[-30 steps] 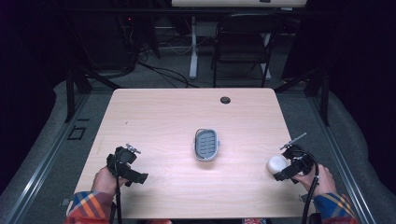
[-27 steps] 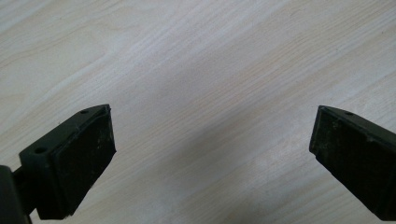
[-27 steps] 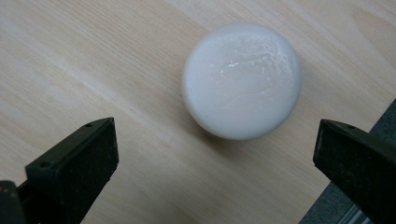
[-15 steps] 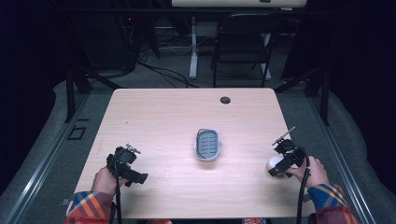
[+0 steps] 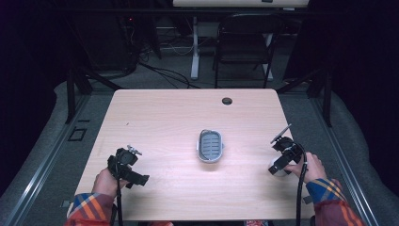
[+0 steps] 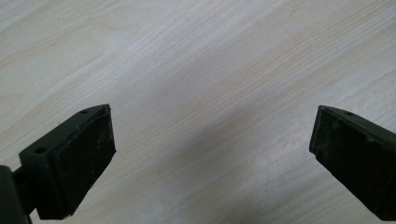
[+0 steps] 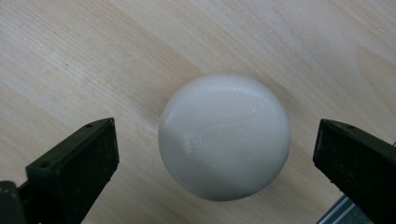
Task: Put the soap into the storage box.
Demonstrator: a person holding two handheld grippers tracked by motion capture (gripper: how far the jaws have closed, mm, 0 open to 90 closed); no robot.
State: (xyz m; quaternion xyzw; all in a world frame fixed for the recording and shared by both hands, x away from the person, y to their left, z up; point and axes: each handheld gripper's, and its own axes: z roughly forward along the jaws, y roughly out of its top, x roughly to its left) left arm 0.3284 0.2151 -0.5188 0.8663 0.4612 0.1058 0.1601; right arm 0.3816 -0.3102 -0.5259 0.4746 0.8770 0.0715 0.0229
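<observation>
A smooth, glossy white ball (image 7: 224, 136) sits near the table's (image 5: 164, 113) right edge, between the right gripper's (image 7: 215, 154) widely spread jaws, touching neither. The left gripper (image 6: 212, 149), near the front left corner, is likewise spread over bare wood. A grey oval dish (image 5: 210, 145) rests mid-table.

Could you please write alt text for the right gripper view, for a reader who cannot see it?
A rounded white object, possibly a bar of soap, lies on a pale wooden table, centred in the gap of the open right gripper. The two black jaws rise from the bottom corners, each clear of the object's sides, not touching it.
</observation>
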